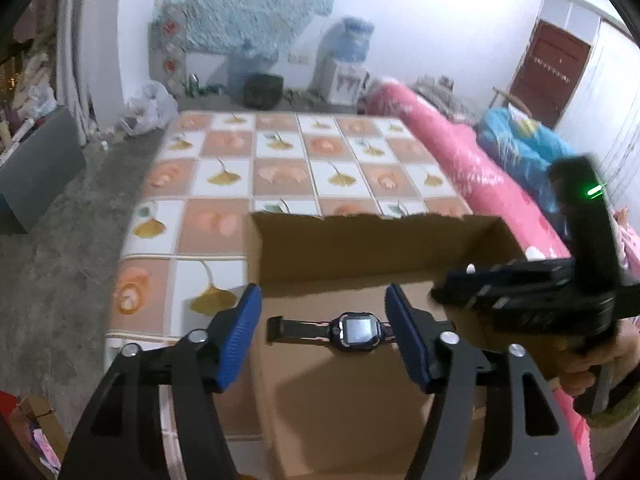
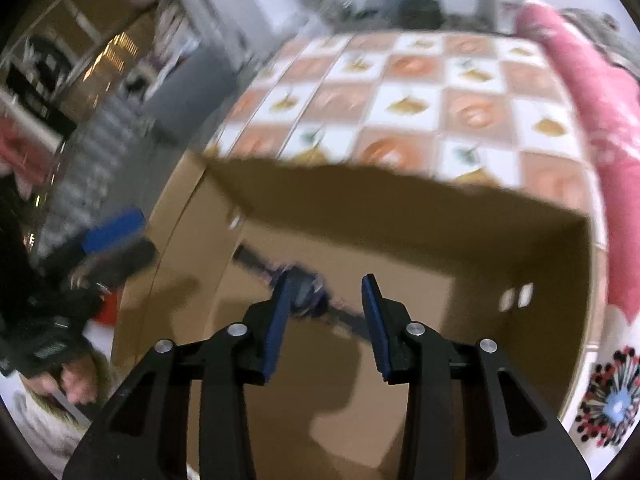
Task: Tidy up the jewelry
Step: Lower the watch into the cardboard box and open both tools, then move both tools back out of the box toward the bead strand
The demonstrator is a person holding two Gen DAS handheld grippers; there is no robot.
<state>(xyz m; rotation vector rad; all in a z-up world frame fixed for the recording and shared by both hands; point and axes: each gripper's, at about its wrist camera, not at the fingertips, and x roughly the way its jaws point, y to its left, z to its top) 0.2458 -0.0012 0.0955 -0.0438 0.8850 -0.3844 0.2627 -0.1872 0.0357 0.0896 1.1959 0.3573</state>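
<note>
Right then: the smartwatch (image 1: 357,330) lay flat on the floor of an open cardboard box (image 1: 360,248), strap stretched out left-right, square screen facing up. The left gripper (image 1: 323,334) hung over the box w/ its blue pads (image 1: 239,336) well apart; the watch showed in the gap between them, but neither pad touched it, so nothing was held. The watch face sat nearer the right-hand pad in that view, strap end poking toward the left one.

From the right wrist cam the right gripper (image 2: 326,318) pointed down into the same box (image 2: 520,240), jaws partly apart, nothing between the pads. The watch (image 2: 304,292) was blurred there, a dark purplish lump on the box floor just beyond and partly behind the left-hand pad; can't tell if that pad brushed it, but it wasn't clamped. A shadow of the tool fell across the cardboard floor below.

The box stood on a bed w/ a checked cover (image 1: 280,160), orange and white squares w/ leaf prints, its far wall torn ragged along the top edge. A pink rolled quilt (image 1: 460,152) ran along the bed's right side. In the left cam the other handheld unit crossed the right edge w/ a green light (image 1: 594,191), a hand (image 1: 600,356) gripping its handle. Water dispenser (image 1: 344,64) stood at the far wall, blurred.
</note>
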